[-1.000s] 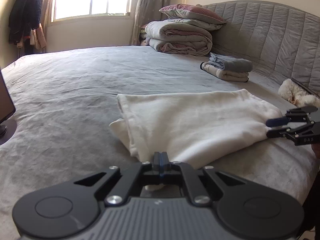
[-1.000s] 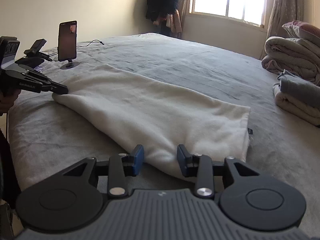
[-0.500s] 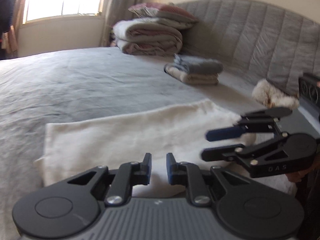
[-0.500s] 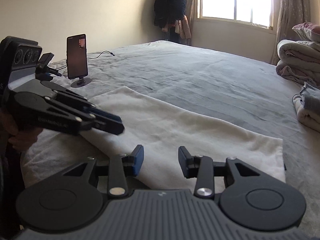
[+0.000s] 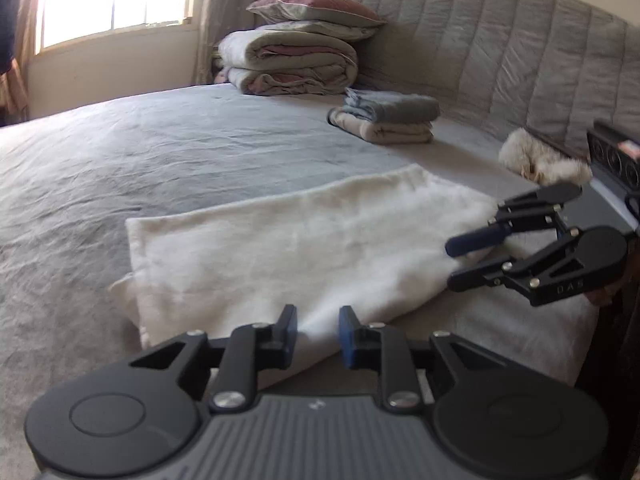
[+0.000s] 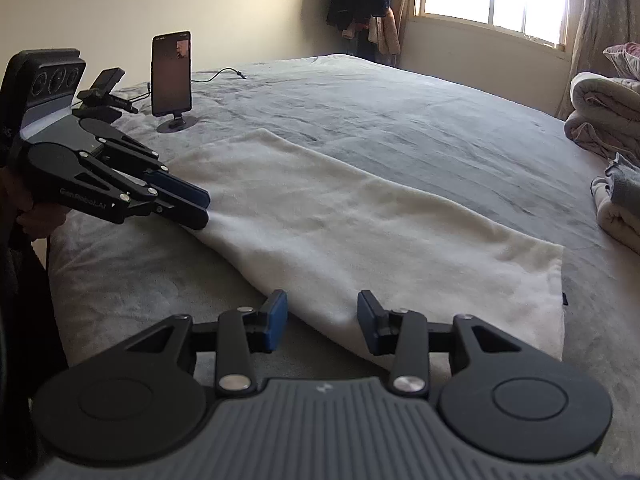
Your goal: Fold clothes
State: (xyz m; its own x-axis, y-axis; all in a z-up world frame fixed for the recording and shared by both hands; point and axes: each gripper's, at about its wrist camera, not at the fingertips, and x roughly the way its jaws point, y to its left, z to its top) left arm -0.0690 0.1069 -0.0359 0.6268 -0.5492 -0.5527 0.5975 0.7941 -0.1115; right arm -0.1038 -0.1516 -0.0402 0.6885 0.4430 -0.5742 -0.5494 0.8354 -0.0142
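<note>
Left wrist view: one cream garment (image 5: 304, 240) lies folded into a long band on the grey bed (image 5: 160, 152), its long axis running left to right. My left gripper (image 5: 317, 330) is released at its near edge; my right gripper (image 5: 460, 264) is parted at its right end. Two folded stacks (image 5: 388, 120) sit beyond.

Right wrist view: the same garment (image 6: 360, 216) stretches from near right to far left. My right fingers (image 6: 276, 320) are spread, straddling its near edge. One phone (image 6: 171, 74) stands behind.
</note>
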